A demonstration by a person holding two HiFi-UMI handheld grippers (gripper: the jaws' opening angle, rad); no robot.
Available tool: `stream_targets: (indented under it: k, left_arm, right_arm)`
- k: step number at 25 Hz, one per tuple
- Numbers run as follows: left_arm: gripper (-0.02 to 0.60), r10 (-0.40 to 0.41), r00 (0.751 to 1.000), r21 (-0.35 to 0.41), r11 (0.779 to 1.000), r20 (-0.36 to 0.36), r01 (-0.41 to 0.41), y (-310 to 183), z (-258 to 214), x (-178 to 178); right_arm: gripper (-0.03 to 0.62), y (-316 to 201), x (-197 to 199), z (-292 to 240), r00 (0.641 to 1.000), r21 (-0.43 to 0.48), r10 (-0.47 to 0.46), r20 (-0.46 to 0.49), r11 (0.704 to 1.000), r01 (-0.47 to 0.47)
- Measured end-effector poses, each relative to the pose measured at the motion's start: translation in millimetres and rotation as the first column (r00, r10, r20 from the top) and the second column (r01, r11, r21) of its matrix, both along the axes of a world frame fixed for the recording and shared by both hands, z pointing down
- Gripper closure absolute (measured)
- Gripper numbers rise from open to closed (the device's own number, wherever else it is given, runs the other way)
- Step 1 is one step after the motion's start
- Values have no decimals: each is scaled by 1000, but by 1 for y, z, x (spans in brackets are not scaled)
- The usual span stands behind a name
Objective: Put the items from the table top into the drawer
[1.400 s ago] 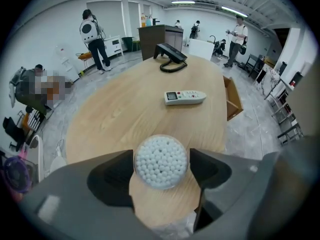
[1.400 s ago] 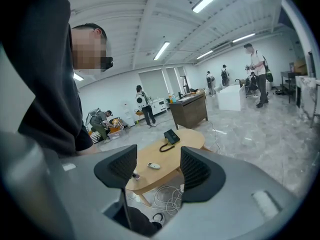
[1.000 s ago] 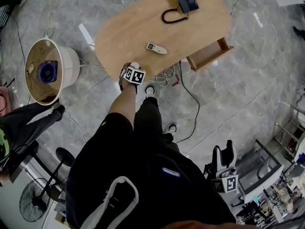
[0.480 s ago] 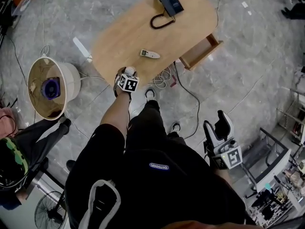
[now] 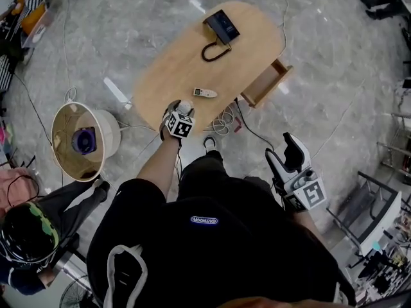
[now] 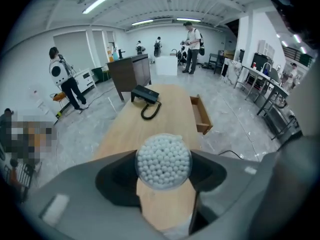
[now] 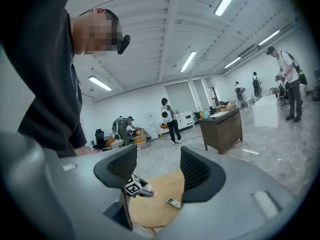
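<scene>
Here, a long oval wooden table [image 5: 186, 63] stretches away from the person. An open drawer [image 5: 268, 81] juts from the table's right edge and looks empty. A dark desk phone [image 5: 222, 24] with a looped cord sits at the table's far end. The right gripper [image 7: 156, 173], jaws apart and holding nothing, hangs off the table's near right. The left gripper [image 5: 177, 113], at the table's near edge, is clamped on a clear ball of white beads [image 6: 163, 160]. The drawer lies ahead and to its right. A small white remote [image 5: 205, 93] lies on the table between them. No writing is legible.
</scene>
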State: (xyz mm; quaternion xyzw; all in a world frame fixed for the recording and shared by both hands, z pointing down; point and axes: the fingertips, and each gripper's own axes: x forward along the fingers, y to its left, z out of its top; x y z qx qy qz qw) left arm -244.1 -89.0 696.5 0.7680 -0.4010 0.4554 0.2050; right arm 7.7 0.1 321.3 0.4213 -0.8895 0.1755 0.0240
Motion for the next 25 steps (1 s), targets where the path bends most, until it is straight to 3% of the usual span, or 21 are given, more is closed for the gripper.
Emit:
stream_targets:
  k: [7,11,19,23,25]
  left_arm:
    - [307,151,989,66,986,8,-151,-32,-57,36]
    - [307,232,972,71,970,24,-234,-50,-85,66]
    - [307,336,933,110,930,126,-350,-99,-133,143]
    - [307,347,930,109,927,119,-360,-98,-148,199]
    - [307,381,917,116,912,116,-393,-103,-156,232]
  right_arm:
    - [304,-14,11,-4,1000,-16,10,27,1000,-10]
    - [304,-31,39,-15,999,34,33,30,999,-34]
    - [306,-84,123,6,998,62,-22,54,998,18]
    - [306,-100,179,4,999,43,-30,27,999,29]
    - [307,-106,211,4,1000,54,4,29,999,-5]
